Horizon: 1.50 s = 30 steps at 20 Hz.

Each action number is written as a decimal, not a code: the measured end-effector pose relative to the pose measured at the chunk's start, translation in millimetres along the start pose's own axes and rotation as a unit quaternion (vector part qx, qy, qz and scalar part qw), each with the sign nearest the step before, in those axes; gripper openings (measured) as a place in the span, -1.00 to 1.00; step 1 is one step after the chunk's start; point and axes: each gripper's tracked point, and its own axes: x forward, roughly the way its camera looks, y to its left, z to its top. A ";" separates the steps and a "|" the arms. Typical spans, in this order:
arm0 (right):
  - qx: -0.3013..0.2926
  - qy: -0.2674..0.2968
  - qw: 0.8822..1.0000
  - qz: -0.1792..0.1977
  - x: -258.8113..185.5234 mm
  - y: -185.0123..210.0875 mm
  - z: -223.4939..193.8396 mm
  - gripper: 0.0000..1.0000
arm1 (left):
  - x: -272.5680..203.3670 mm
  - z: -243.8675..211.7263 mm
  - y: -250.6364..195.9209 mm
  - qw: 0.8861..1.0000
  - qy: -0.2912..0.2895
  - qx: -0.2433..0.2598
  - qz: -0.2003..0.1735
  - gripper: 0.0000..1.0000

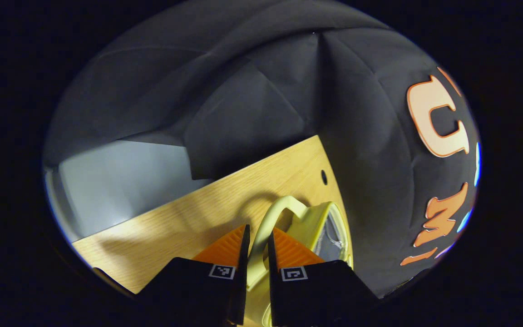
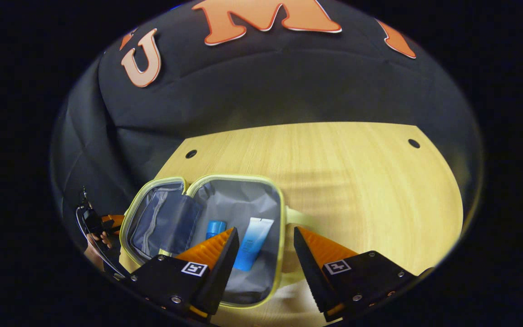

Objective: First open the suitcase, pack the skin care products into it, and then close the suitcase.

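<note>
left tool [image 1: 257, 247] pinches curved handle [image 1: 273, 213] | soft suitcase [image 2: 243, 195] open | tube [image 2: 252, 243] inside

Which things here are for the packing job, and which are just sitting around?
For the job:
- yellow suitcase, lying open
- its handle, with the left gripper shut on it
- blue-and-white tube, inside
- small blue bottle, inside
- right gripper, open

Just there:
- wooden table
- black cloth wall

Pale wooden table [image 2: 343, 172] with dark round holes near its corners, against the black cloth wall [image 1: 252, 91].
</note>
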 end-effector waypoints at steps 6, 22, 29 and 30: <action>0.003 -0.044 0.999 -0.018 -29.1 -25.5 22.9 0.68 | -34.2 16.1 -69.3 0.991 -0.043 0.128 -0.021 -0.84; -0.079 -0.121 0.989 -0.030 -77.5 -50.5 44.9 0.87 | -132.7 -89.7 -316.6 0.900 -0.068 0.409 -0.131 -0.84; -0.100 -0.137 0.985 -0.028 -98.1 -75.2 48.5 0.88 | -139.3 -164.0 -363.3 0.884 -0.049 0.438 -0.155 -0.84; -0.103 -0.140 0.984 -0.028 -100.2 -79.6 49.4 0.88 | -138.6 -176.5 -367.9 0.882 -0.044 0.441 -0.159 -0.84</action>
